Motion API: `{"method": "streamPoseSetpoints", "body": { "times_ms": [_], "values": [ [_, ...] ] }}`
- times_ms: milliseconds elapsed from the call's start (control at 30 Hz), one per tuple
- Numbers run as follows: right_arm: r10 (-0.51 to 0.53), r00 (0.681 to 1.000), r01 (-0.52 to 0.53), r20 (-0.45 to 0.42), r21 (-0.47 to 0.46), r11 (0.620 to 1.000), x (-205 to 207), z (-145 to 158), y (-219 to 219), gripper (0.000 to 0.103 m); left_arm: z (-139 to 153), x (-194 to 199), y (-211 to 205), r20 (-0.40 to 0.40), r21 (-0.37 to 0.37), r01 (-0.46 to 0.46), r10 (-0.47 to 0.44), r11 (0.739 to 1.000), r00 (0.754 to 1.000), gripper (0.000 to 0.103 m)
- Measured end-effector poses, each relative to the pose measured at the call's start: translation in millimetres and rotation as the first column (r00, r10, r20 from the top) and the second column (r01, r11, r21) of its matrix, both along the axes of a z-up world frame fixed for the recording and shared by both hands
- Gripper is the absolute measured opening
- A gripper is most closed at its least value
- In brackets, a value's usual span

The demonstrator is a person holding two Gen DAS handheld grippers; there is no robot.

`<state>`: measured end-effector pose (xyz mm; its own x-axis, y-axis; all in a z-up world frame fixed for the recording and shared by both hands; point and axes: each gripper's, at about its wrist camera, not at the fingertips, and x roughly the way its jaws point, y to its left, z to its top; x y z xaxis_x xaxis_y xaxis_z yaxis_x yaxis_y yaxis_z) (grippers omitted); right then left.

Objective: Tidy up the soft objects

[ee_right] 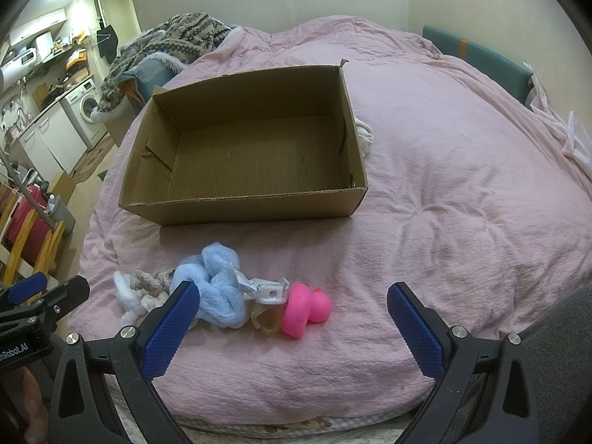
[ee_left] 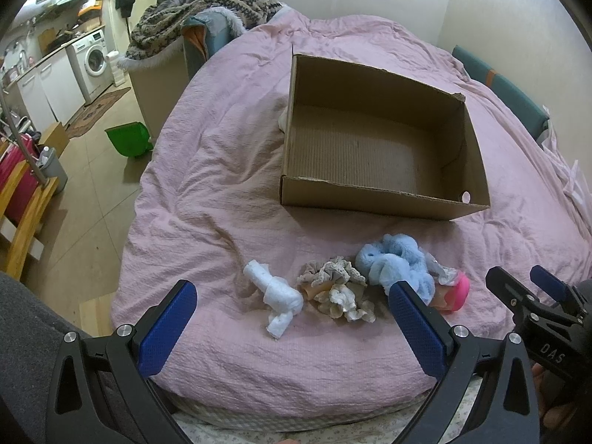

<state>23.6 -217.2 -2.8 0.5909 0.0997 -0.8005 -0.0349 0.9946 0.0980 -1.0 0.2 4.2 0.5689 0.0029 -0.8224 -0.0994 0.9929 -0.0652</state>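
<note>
An empty open cardboard box (ee_left: 477, 185) (ee_right: 240, 209) sits on the pink bedspread. In front of it lies a row of small soft things: a white rolled cloth (ee_left: 275, 296) (ee_right: 127, 296), beige lacy scrunchies (ee_left: 333, 285) (ee_right: 151, 277), a fluffy light blue piece (ee_left: 392, 262) (ee_right: 218, 281), a clear plastic packet (ee_right: 262, 288) and a pink rubber duck (ee_left: 458, 290) (ee_right: 305, 309). My left gripper (ee_left: 292, 320) is open and empty, just short of the white cloth and scrunchies. My right gripper (ee_right: 292, 318) (ee_left: 529, 285) is open and empty, just short of the duck.
The pink bedspread (ee_left: 222, 185) (ee_right: 462, 185) covers the whole bed. A patterned knit blanket (ee_left: 207, 7) (ee_right: 166, 37) is heaped at the far left corner. A white cloth (ee_right: 364, 135) peeks from behind the box. The floor with a green bin (ee_left: 129, 138) lies left.
</note>
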Motion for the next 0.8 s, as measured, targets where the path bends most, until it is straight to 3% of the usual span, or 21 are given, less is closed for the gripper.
{"method": "streamPoseSetpoints", "body": {
  "times_ms": [533,700,800],
  "values": [
    [-0.003,1.0,0.003,0.007,-0.005,1.0,0.8,2.9,-1.5,0.103,4.4,-1.7,-3.7,-0.005,-0.002,0.031,-0.031,1.0,0.999,0.103],
    [-0.008,1.0,0.01,-0.025,0.082,0.997,12.8,13.5,-19.6,0.103,16.0,13.8,1.0,-0.034,0.037,0.035,-0.033,0.999,0.999,0.103],
    [-0.022,0.998,0.035,-0.062,0.223,0.974,27.9,16.7,-45.9,0.103,19.1,28.6,11.8,-0.055,0.032,0.01,-0.008,0.999,0.998,0.103]
  ]
}}
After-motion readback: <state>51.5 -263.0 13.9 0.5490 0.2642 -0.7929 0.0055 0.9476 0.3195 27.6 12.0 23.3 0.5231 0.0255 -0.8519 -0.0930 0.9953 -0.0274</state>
